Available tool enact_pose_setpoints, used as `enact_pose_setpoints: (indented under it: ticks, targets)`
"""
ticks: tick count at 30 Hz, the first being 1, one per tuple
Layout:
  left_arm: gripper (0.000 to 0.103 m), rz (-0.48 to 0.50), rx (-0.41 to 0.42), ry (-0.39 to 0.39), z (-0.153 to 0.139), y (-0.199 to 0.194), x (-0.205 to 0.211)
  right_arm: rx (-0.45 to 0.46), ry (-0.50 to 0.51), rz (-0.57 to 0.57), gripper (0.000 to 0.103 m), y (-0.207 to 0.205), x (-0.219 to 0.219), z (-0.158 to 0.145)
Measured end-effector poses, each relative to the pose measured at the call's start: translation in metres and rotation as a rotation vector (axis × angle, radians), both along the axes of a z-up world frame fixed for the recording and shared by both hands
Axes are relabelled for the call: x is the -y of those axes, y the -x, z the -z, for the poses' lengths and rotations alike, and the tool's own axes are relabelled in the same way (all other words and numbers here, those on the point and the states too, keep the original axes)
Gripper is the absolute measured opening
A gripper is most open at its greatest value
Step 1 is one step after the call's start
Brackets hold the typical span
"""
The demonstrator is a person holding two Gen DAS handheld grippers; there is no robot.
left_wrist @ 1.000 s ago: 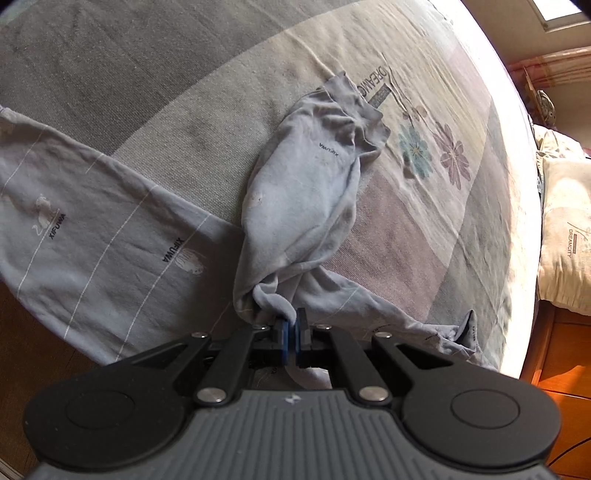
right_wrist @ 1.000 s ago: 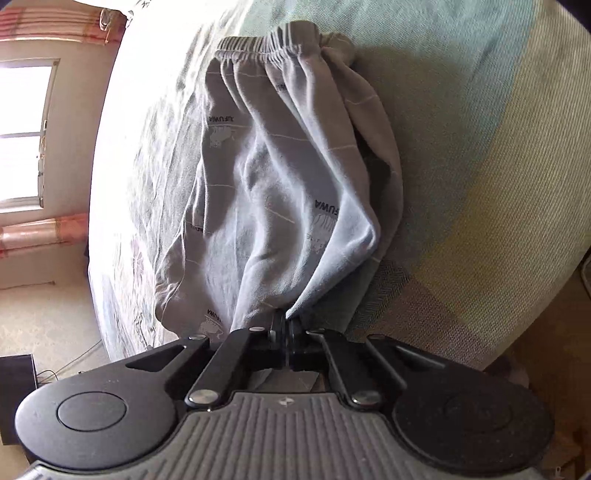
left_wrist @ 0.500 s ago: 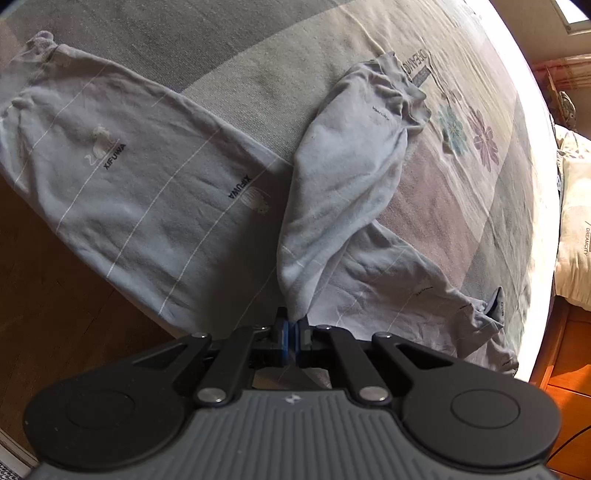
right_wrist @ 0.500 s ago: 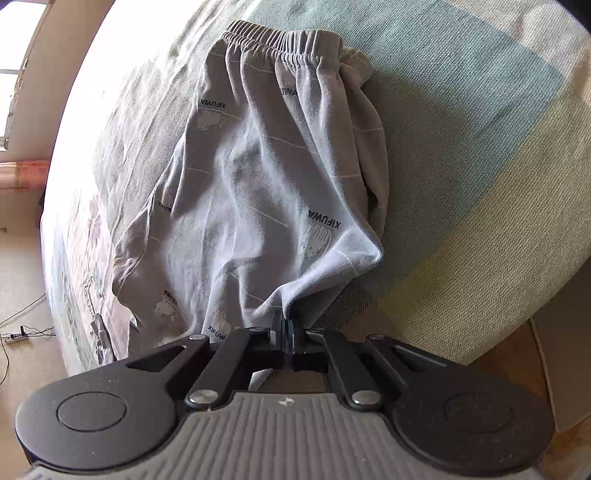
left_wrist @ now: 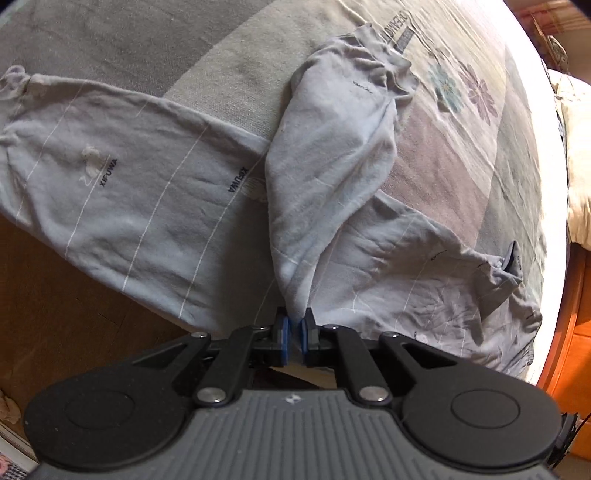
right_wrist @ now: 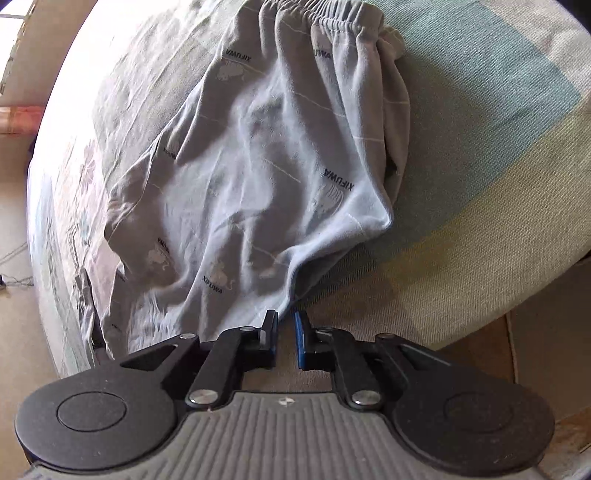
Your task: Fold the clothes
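Note:
Grey-blue pyjama trousers [left_wrist: 147, 192] printed with "XIFUWA" lie on the bed. One leg [left_wrist: 332, 147] is folded over the rest and narrows to a tip at my left gripper [left_wrist: 294, 325]. Its jaws are opening, with a small gap between the blue pads and the cloth tip lying in it. In the right wrist view the trousers [right_wrist: 258, 166] run from the elastic waistband [right_wrist: 325, 14] down to my right gripper [right_wrist: 285, 325]. Those jaws are opening too, and the cloth's corner rests just ahead of the left finger, with bare sheet showing in the gap.
The striped, flowered bed sheet [left_wrist: 443, 147] spreads around the trousers, and its green and beige bands [right_wrist: 480, 110] lie to the right. Wooden floor [left_wrist: 55, 295] shows below the bed edge. A cream pillow [left_wrist: 580, 147] and orange wooden furniture [left_wrist: 576, 332] stand at the far right.
Both grippers were shut on the trousers; their pads have now parted slightly. The cloth has settled flatter on the bed, and both views have rolled a little.

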State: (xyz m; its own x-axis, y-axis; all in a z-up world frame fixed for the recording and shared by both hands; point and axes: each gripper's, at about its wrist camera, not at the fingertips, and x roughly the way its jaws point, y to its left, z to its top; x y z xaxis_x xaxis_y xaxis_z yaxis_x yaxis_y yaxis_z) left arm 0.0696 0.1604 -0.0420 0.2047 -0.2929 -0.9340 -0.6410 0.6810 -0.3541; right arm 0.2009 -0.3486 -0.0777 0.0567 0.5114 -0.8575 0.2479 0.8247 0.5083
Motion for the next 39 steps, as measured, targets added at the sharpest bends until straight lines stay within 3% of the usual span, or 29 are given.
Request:
enact_pose_setpoints:
  ticks: [3, 6, 9, 12, 13, 16, 21, 25, 28, 33, 37, 39]
  targets:
    - [0.006, 0.088, 0.02, -0.089, -0.026, -0.009, -0.001, 0.06, 0.053, -0.107, 0.014, -0.005, -0.011, -0.021]
    - [0.007, 0.258, 0.176, -0.206, -0.059, -0.036, 0.014, 0.165, 0.076, -0.196, 0.014, -0.02, -0.018, -0.038]
    - [0.009, 0.441, 0.292, -0.228, -0.058, -0.079, 0.042, 0.229, 0.062, -0.246, 0.014, -0.038, -0.028, -0.041]
    - [0.008, 0.596, 0.382, -0.213, -0.039, -0.126, 0.076, 0.266, 0.04, -0.261, 0.014, -0.054, -0.043, -0.04]
    - [0.008, 0.601, 0.409, -0.153, -0.031, -0.141, 0.084, 0.272, 0.03, -0.265, 0.014, -0.058, -0.049, -0.038]
    - [0.01, 0.511, 0.457, 0.151, -0.005, -0.183, 0.104, 0.275, 0.015, -0.288, 0.014, -0.058, -0.062, -0.036]
    - [0.029, 0.365, 0.368, 0.526, 0.046, -0.223, 0.135, 0.242, 0.035, -0.305, 0.018, -0.044, -0.052, -0.036]
    - [0.03, 0.356, 0.306, 0.563, 0.065, -0.227, 0.15, 0.237, 0.026, -0.271, 0.018, -0.038, -0.038, -0.035]
    - [0.038, 0.328, 0.279, 0.602, 0.075, -0.23, 0.156, 0.232, 0.031, -0.242, 0.02, -0.034, -0.029, -0.032]
    - [0.042, 0.183, 0.22, 0.746, 0.095, -0.249, 0.162, 0.215, 0.03, -0.181, 0.02, -0.029, -0.021, -0.022]
    - [0.045, 0.151, 0.261, 0.73, 0.09, -0.27, 0.159, 0.23, 0.033, -0.181, 0.022, -0.028, -0.021, -0.024]
    - [0.045, 0.197, 0.273, 0.694, 0.084, -0.277, 0.159, 0.237, 0.042, -0.196, 0.023, -0.028, -0.021, -0.025]
